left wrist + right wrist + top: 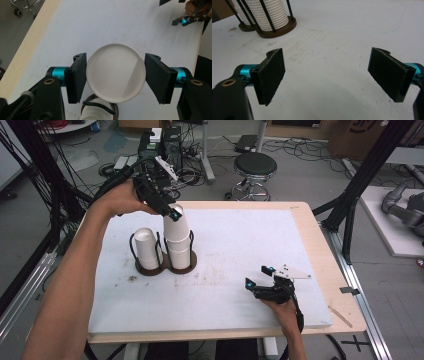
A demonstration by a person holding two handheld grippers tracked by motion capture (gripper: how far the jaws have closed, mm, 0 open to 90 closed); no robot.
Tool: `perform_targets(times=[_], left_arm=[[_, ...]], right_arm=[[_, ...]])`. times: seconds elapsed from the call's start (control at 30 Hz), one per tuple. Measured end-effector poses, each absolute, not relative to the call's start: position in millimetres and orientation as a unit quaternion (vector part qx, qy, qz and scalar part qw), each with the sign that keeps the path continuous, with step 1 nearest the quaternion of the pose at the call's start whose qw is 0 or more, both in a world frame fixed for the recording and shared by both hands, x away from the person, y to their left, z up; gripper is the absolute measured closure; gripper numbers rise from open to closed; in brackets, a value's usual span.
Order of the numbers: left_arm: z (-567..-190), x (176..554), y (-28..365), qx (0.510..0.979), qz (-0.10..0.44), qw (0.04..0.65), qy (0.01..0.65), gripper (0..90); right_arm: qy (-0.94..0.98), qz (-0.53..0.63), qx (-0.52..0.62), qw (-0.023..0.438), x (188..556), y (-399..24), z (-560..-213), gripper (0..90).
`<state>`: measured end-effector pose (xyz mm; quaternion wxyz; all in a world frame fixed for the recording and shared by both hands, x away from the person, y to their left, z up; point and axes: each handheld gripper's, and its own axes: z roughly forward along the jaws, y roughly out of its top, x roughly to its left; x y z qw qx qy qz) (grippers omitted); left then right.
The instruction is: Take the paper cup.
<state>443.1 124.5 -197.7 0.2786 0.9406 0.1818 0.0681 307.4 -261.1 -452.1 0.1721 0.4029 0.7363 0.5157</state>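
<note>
Left gripper (175, 213) clamps smooth round white cup (115, 72) – above ribbed stack in wire holder (162, 262); right gripper (258, 276) wide apart – nothing between pads.

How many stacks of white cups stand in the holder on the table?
2. The left stack sits low in the holder. The right stack is taller, and the left gripper grips the top cup. How many cups are nested inside cannot be told.

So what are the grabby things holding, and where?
The left gripper holds a white cup by its sides, near the upturned base. The right gripper holds nothing.
</note>
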Motion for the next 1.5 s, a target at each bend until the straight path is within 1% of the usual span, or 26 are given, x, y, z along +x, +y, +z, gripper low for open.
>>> perform_targets(times=[0.17,0.5,0.8,1.07,1.17,1.23,1.3,1.33,1.5], left_arm=[[-197,442,123,0.941,0.064,0.282,0.177,36.7],[-184,437,129,0.93,0.082,0.307,0.186,36.7],[-158,423,143,0.903,0.102,0.367,0.196,36.7],[-141,402,163,0.876,0.128,0.426,0.184,36.6],[-136,393,173,0.869,0.132,0.439,0.188,36.6],[-136,391,175,0.866,0.137,0.444,0.188,36.6],[-137,388,179,0.862,0.131,0.451,0.189,36.6],[-140,385,182,0.857,0.145,0.456,0.192,36.6],[-148,380,189,0.844,0.139,0.48,0.194,36.6]], right_arm=[[0.736,0.517,0.402,0.172,308,-261,-452,14.8],[0.737,0.516,0.401,0.174,307,-261,-452,14.8],[0.737,0.517,0.4,0.173,307,-261,-452,14.8],[0.737,0.517,0.4,0.174,307,-261,-452,14.8],[0.737,0.516,0.402,0.171,307,-261,-452,14.8],[0.737,0.516,0.4,0.172,308,-262,-452,14.8],[0.737,0.516,0.4,0.172,308,-262,-452,14.8],[0.737,0.516,0.401,0.171,308,-261,-452,14.8],[0.741,0.512,0.398,0.175,307,-260,-452,14.8]])
